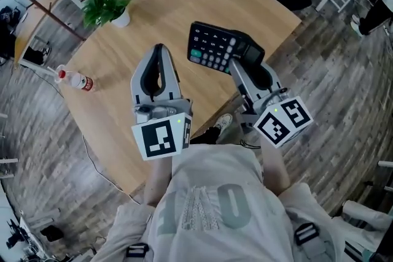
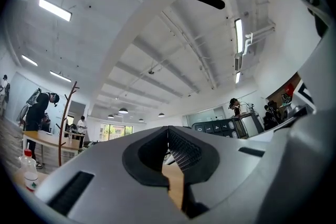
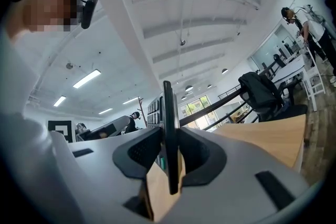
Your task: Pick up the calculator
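The wooden table (image 1: 153,15) fills the middle of the room. Over its three o'clock side, the right gripper (image 1: 236,63) pinches the black calculator (image 1: 212,46) by its near edge, keys facing up. At nine o'clock from the calculator, the left gripper (image 1: 159,49) has its jaws pressed together on nothing. A potted plant (image 1: 105,6) stands at the table's ten o'clock, and a small bottle (image 1: 77,80) lies at eight.

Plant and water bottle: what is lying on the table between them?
Nothing. In the head view, only bare wooden table shows between the plant and the bottle.
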{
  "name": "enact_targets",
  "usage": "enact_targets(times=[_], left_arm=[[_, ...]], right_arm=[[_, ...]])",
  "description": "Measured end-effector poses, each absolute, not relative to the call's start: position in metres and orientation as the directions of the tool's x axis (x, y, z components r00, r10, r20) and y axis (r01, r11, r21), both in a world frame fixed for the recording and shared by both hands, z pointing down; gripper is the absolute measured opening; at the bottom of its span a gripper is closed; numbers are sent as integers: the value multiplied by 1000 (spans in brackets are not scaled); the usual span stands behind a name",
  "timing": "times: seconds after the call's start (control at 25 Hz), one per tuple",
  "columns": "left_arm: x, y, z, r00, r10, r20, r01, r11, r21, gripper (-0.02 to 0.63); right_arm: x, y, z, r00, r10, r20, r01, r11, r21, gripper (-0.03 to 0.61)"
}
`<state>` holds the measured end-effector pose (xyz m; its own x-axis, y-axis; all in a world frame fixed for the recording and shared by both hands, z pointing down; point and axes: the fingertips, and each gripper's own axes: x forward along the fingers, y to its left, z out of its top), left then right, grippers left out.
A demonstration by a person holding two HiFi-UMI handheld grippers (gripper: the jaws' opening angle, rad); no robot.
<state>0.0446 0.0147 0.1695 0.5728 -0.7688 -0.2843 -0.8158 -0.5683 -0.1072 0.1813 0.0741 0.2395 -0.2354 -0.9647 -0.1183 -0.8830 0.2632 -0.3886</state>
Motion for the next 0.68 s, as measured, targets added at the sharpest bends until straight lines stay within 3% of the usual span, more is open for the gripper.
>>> enact_targets(times=[0.68], left_arm=[[75,12,182,586,-766,-266,-806,-585,-88,9]], right_arm=[[194,74,239,-257,-955,-144,-852,295,-432,117]])
